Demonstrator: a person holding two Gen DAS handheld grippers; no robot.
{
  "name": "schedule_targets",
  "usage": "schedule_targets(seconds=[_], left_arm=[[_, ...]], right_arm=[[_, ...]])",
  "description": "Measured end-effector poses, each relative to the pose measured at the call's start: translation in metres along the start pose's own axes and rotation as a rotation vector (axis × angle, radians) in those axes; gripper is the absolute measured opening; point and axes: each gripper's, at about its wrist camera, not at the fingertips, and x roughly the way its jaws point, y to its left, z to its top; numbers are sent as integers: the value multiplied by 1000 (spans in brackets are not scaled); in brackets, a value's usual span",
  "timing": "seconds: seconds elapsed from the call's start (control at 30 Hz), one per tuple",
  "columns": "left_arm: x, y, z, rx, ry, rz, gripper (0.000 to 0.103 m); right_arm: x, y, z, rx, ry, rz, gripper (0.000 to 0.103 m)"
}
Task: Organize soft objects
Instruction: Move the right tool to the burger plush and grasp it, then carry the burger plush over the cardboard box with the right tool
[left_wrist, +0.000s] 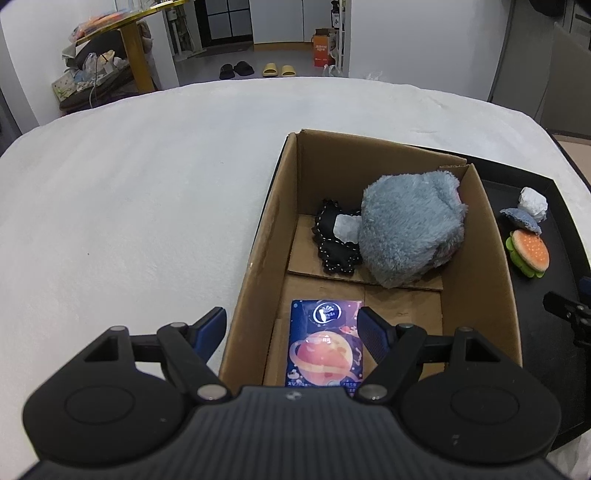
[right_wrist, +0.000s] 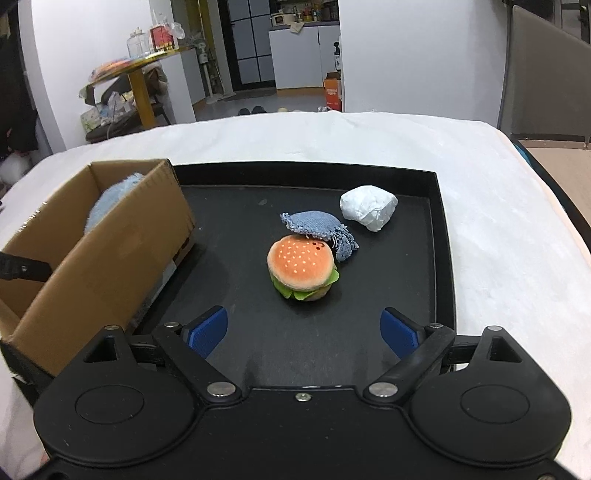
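Both hand-held grippers wide open, holding nothing: left (left_wrist: 291, 328) over the cardboard box (left_wrist: 255, 295) w/ tissue pack (left_wrist: 325, 343) inside, right (right_wrist: 303, 328) just short of burger plushie (right_wrist: 301, 267) right of box.

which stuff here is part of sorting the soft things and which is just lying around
Part of the job: cardboard box, grey plush, black fabric piece, tissue pack, burger plush, denim piece, white wad, black tray.

Just lying about: slippers, orange carton, gold table.
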Motion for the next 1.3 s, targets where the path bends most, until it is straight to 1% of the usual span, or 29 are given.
schedule_targets(seconds=[0.33, 0.7, 0.8, 0.9, 0.93, 1.0, 1.07, 1.23, 1.3], left_arm=[[4, 4, 1, -3, 0, 36, 76], [7, -2, 2, 7, 17, 42, 76], [7, -6, 3, 8, 17, 44, 76], [8, -10, 4, 14, 19, 38, 76], [9, -11, 4, 16, 19, 38, 76], [9, -12, 4, 17, 18, 45, 76], [9, -12, 4, 13, 21, 46, 76], [7, -12, 6, 18, 14, 44, 76], [6, -11, 6, 14, 12, 43, 76]], right_arm=[[17, 8, 4, -14, 6, -25, 90], [32, 16, 8, -16, -6, -39, 89], [35, 16, 9, -6, -10, -45, 88], [38, 16, 10, -7, -10, -45, 84], [39, 17, 12, -9, -13, -48, 82], [40, 16, 14, -11, -20, -53, 72], [41, 15, 15, -9, -15, -56, 43], [36, 20, 12, -25, -9, -68, 40], [32, 20, 11, -10, -4, -72, 40]])
